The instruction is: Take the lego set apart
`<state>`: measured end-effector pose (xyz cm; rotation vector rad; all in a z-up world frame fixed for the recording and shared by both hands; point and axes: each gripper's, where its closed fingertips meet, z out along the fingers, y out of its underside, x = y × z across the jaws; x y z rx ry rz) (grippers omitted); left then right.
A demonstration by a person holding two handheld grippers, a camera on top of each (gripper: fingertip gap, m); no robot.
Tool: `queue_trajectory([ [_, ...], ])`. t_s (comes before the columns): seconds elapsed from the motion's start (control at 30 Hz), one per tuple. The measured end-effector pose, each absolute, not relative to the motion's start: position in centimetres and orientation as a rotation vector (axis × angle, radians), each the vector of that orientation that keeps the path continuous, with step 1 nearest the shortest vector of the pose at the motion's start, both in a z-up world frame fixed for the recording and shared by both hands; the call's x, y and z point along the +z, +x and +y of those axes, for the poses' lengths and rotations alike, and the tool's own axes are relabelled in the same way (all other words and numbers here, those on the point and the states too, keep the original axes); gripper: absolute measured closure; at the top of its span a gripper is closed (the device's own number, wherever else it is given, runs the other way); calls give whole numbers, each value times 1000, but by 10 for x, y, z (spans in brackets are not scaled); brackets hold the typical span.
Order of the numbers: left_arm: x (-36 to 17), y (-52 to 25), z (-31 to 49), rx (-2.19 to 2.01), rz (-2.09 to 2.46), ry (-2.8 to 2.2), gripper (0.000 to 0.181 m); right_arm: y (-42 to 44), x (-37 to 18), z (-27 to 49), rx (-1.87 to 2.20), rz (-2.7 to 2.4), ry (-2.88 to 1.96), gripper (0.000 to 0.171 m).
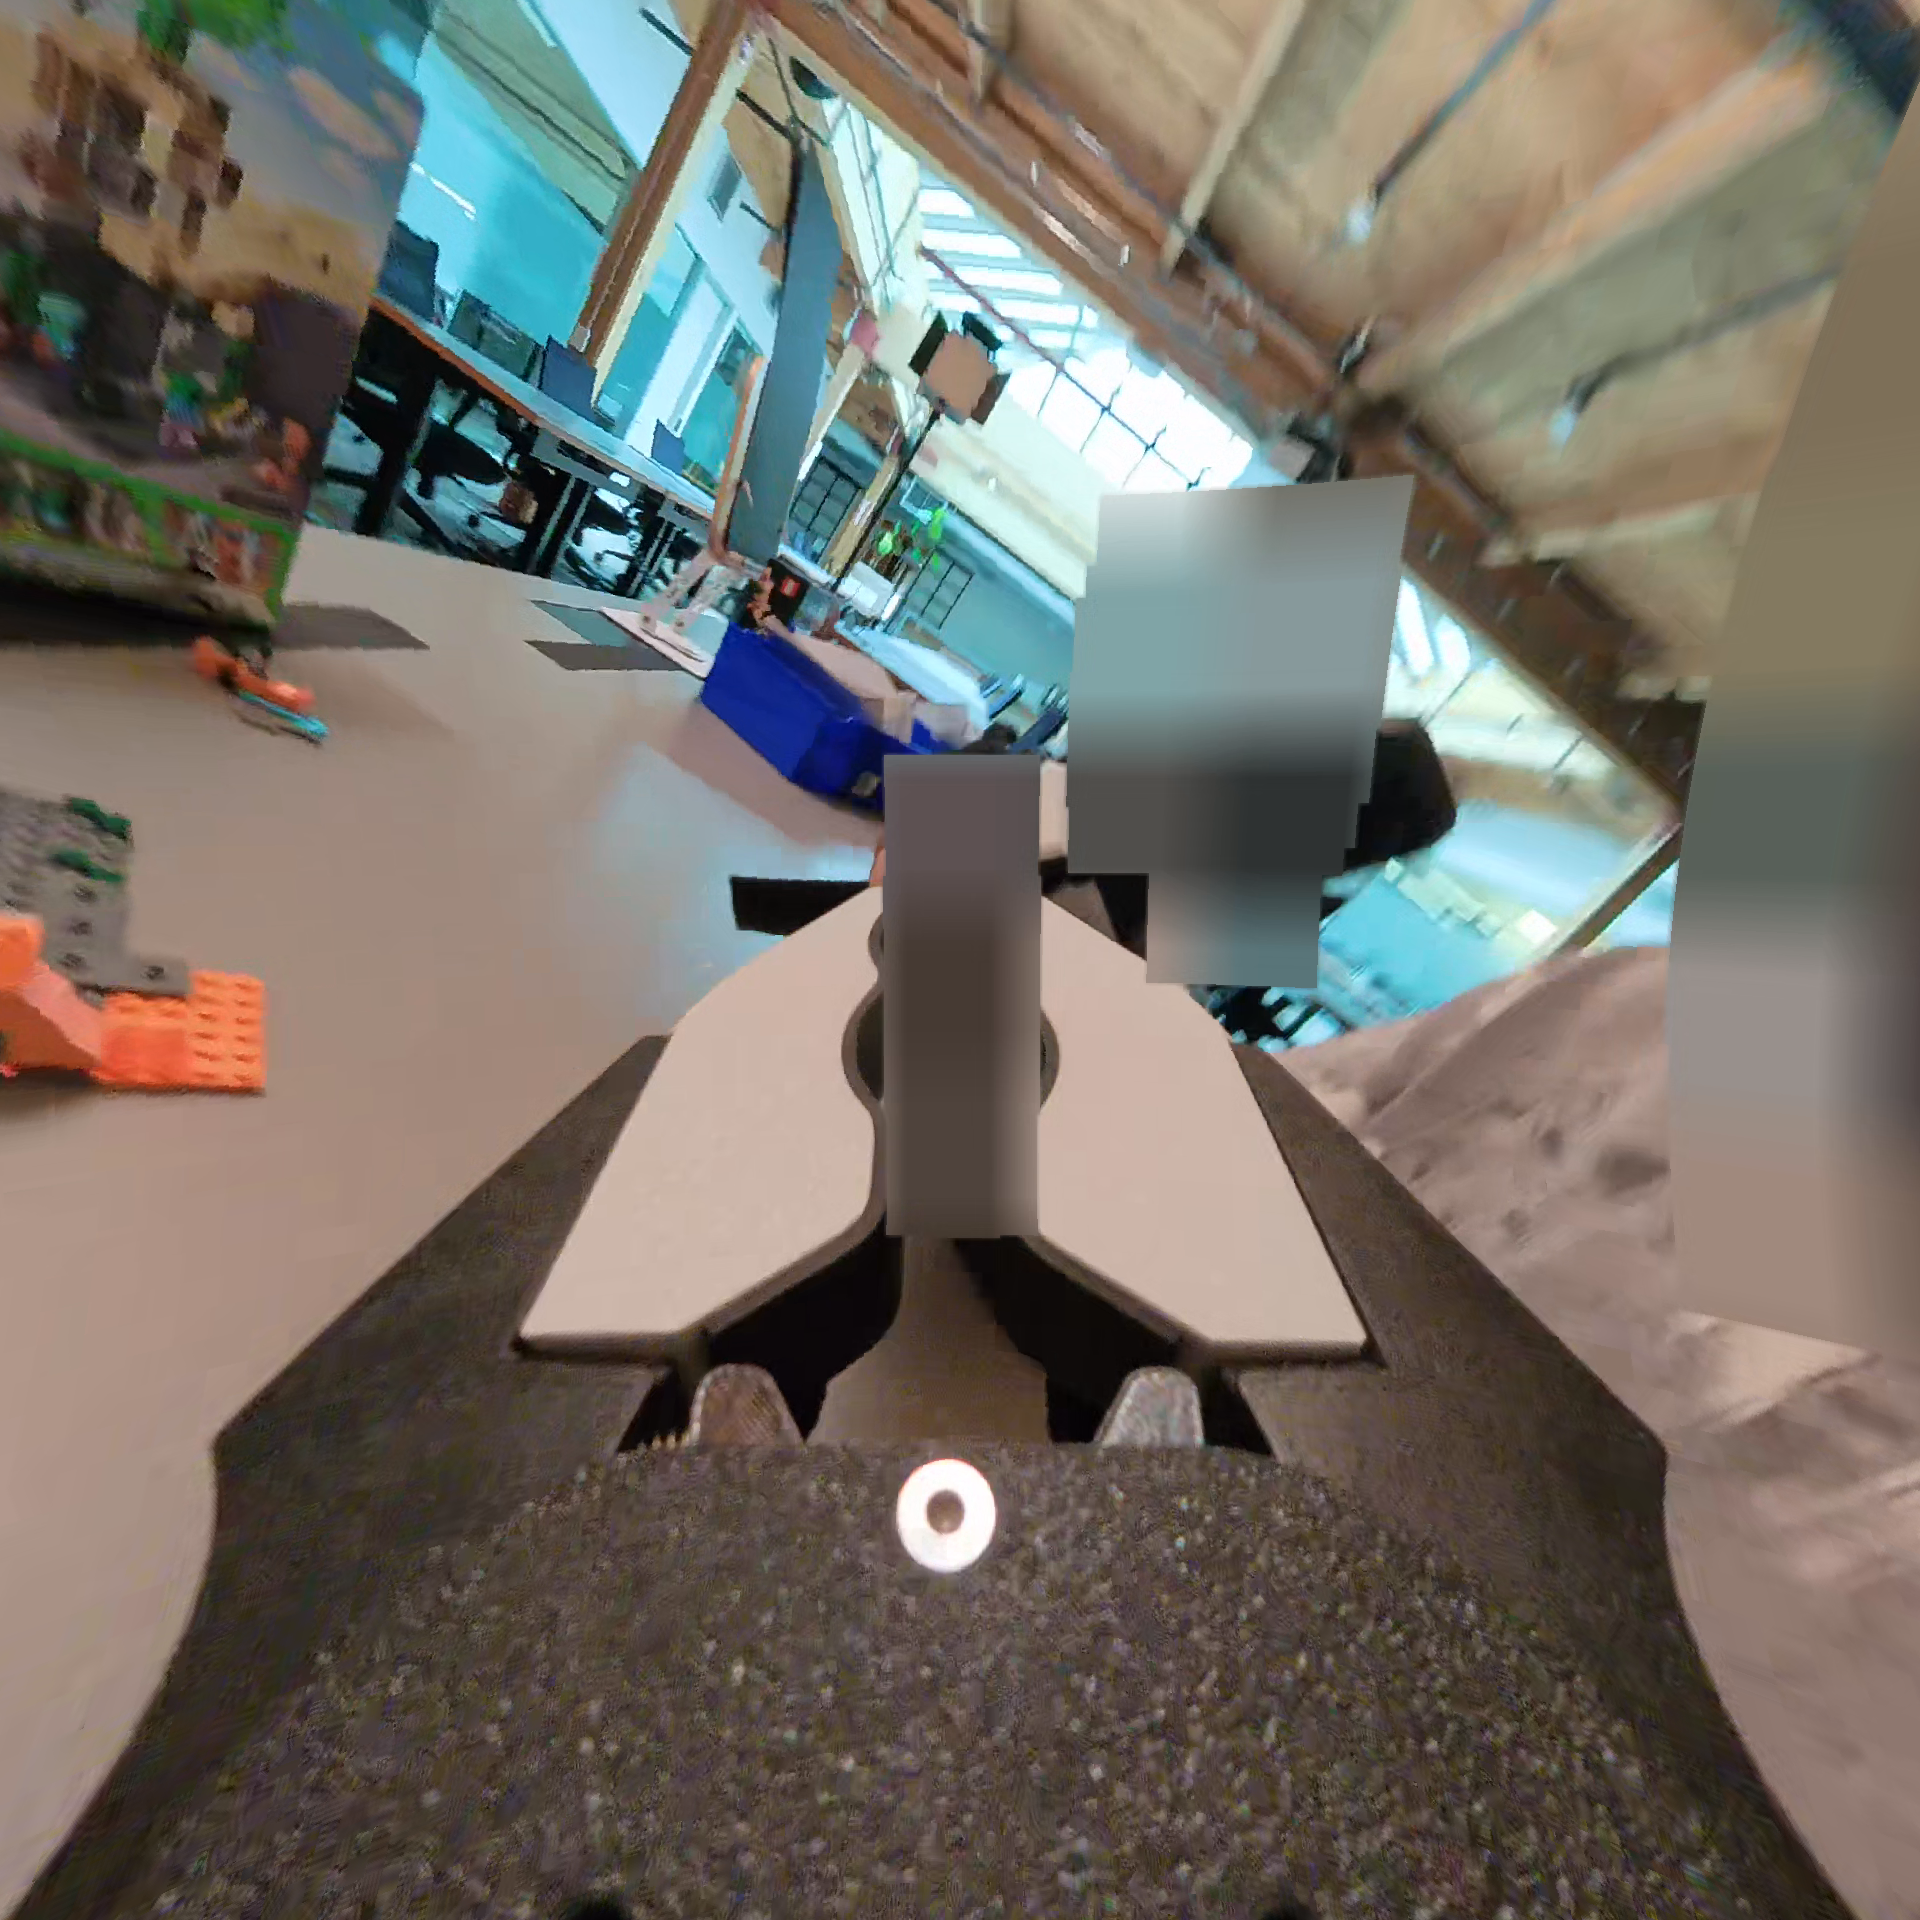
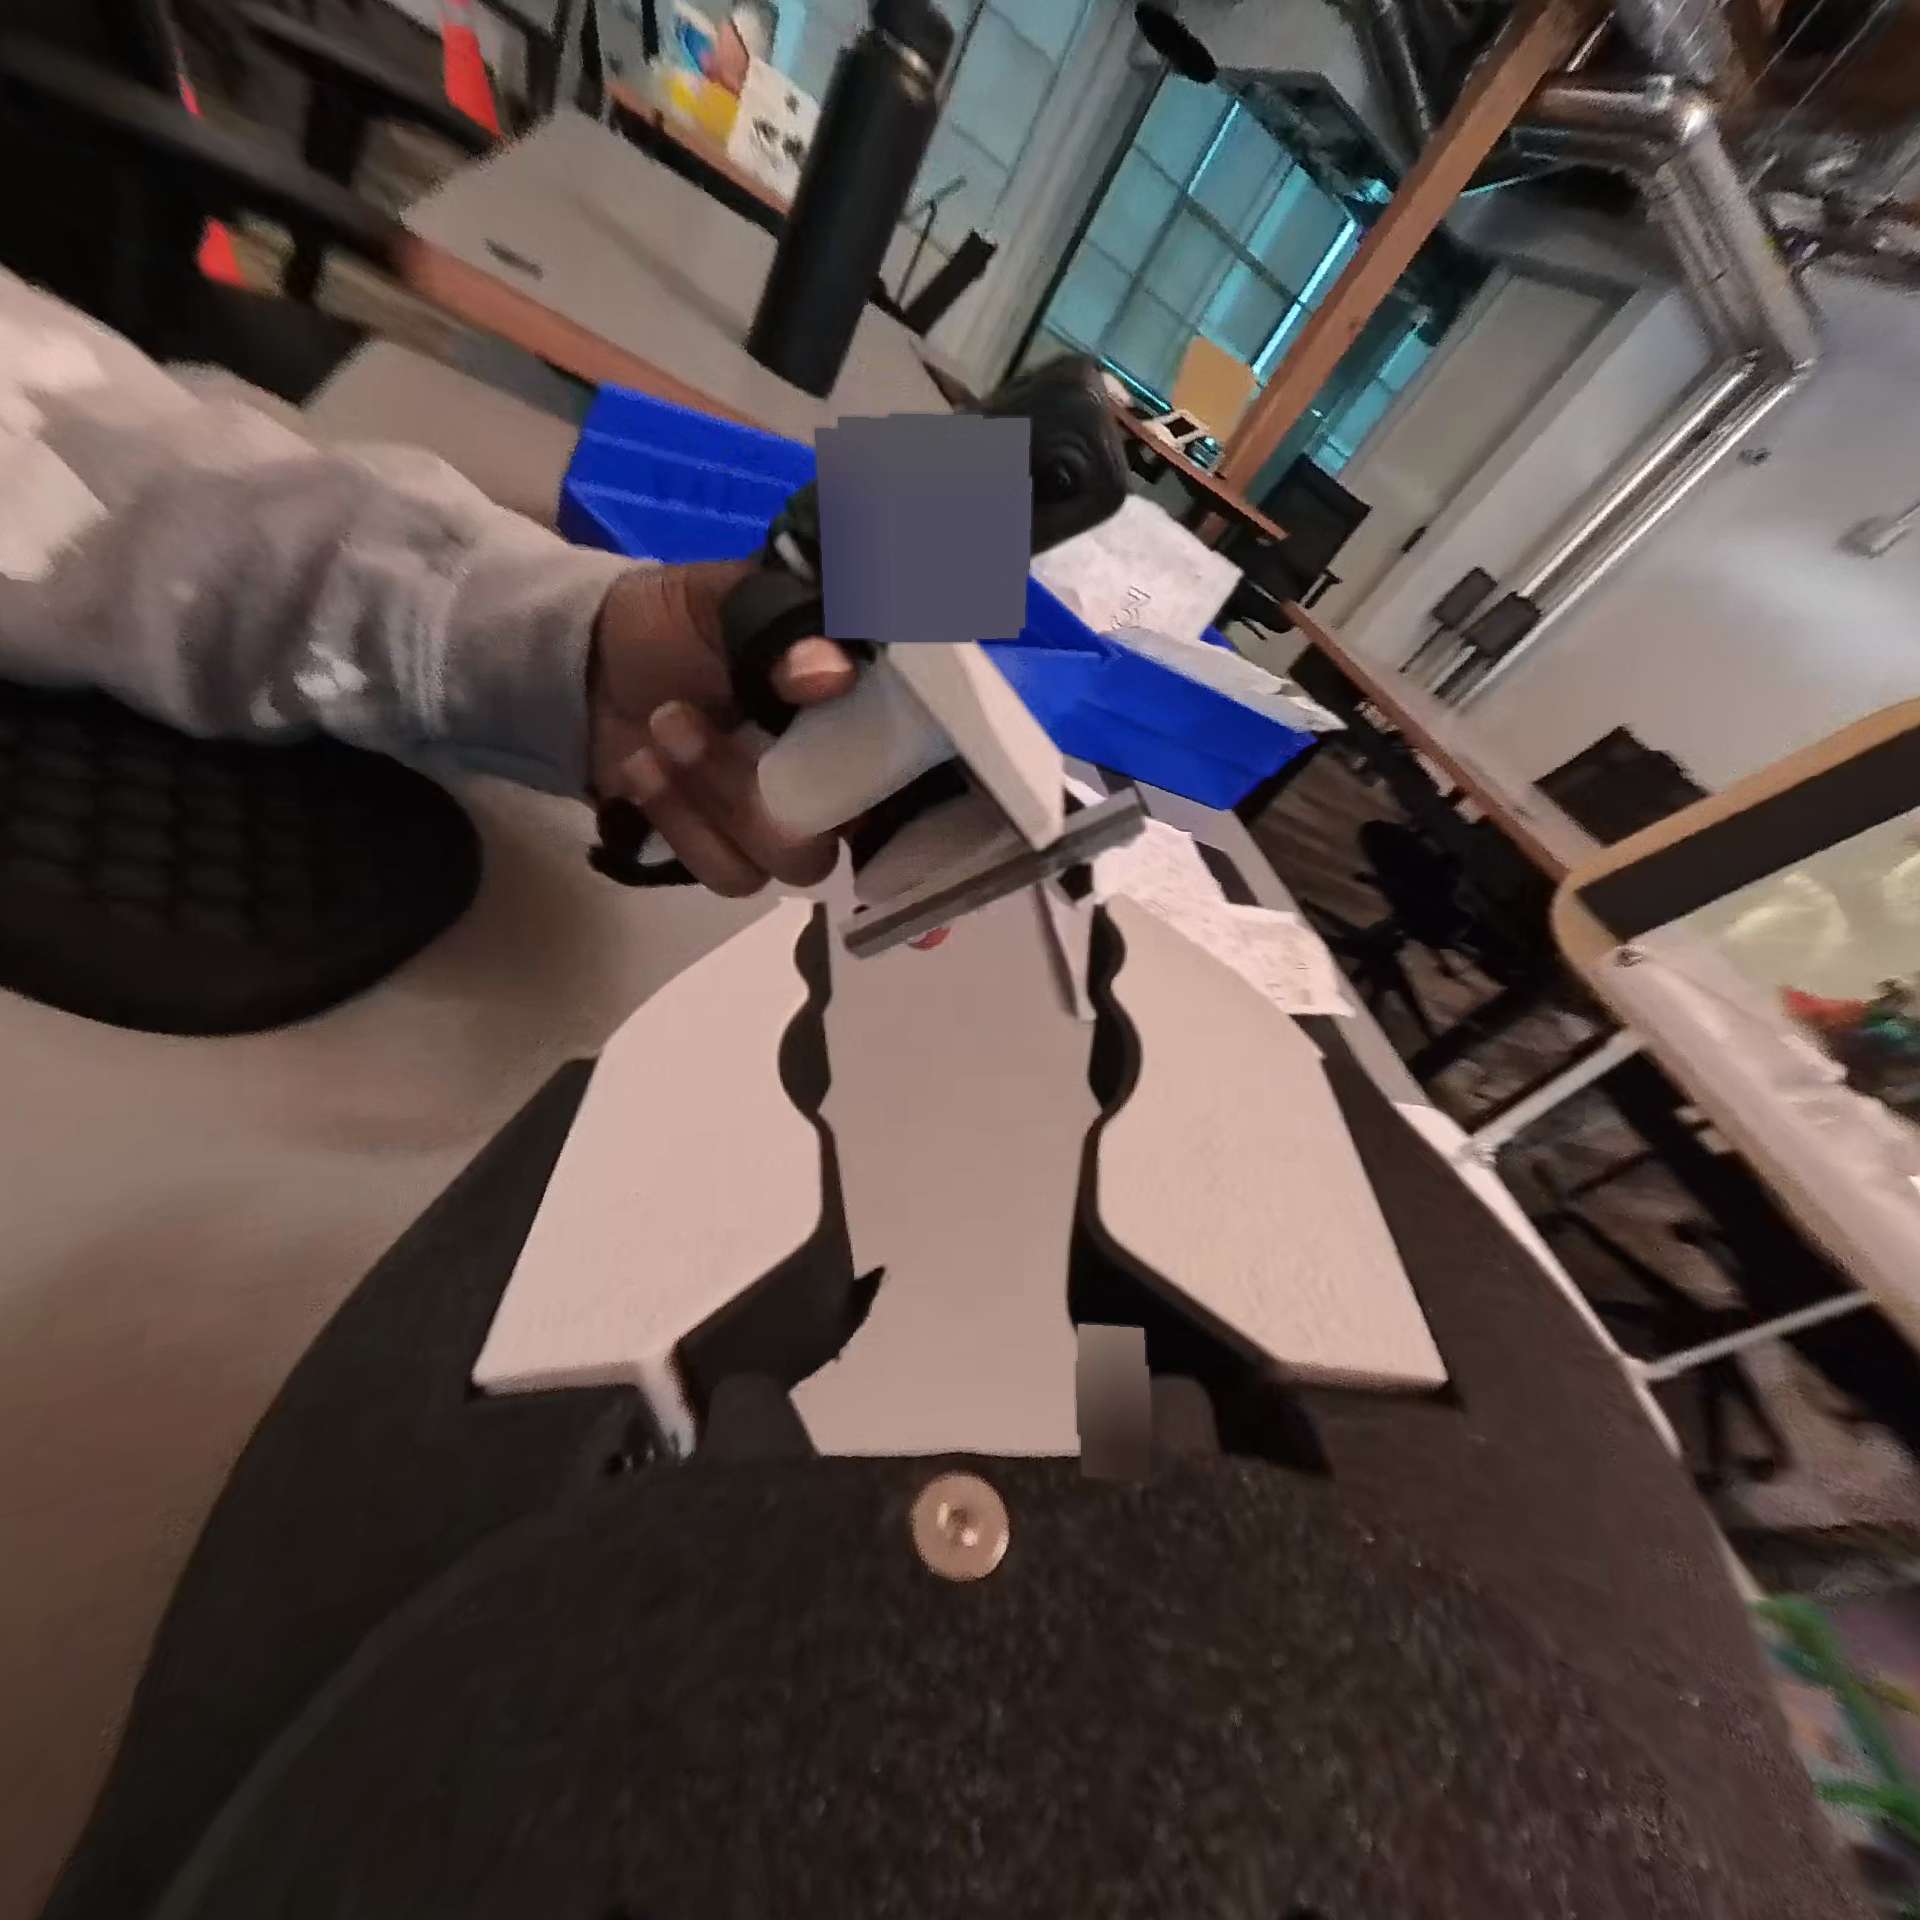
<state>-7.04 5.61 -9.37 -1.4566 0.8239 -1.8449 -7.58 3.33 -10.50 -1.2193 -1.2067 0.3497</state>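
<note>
The lego set (image 1: 135,987), grey and orange studded plates, lies on the grey table (image 1: 468,935) at the left edge of the left wrist view. A small orange and teal piece (image 1: 260,691) lies farther back. My left gripper (image 1: 961,894) is raised and points away from the set; its white fingers stand a narrow gap apart, and a blurred patch hides that gap. My right gripper (image 2: 961,925) is open and empty above the table. Just beyond its fingertips is the left gripper (image 2: 935,748), held by a hand (image 2: 686,748). No lego shows in the right wrist view.
The lego box (image 1: 156,312) stands at the back left. A blue bin (image 1: 810,707) (image 2: 675,488) sits at the far table edge, with papers (image 2: 1226,935) next to it and a black bottle (image 2: 842,208) behind. A black mesh seat (image 2: 208,862) is at the left. The tips of both grippers are at nearly the same place. From either gripper's tips it is about 25 cm to the lego set (image 1: 135,987).
</note>
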Motion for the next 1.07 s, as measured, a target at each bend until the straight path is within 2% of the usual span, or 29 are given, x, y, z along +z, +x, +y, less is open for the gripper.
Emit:
queue_trajectory([
  [0.1, -98, -69, 61, -2026, 699, -1526, 165, -78, -111, 37, 243, -1241, -1204, 108],
  [0.23, -107, -64, 55, -2047, 734, -1575, 165, -77, -120, 44, 145, -1286, -1217, 103],
  [1.07, -134, -56, 50, -1864, 866, -1751, 165, -71, -153, 49, -65, -1467, -1267, 105],
])
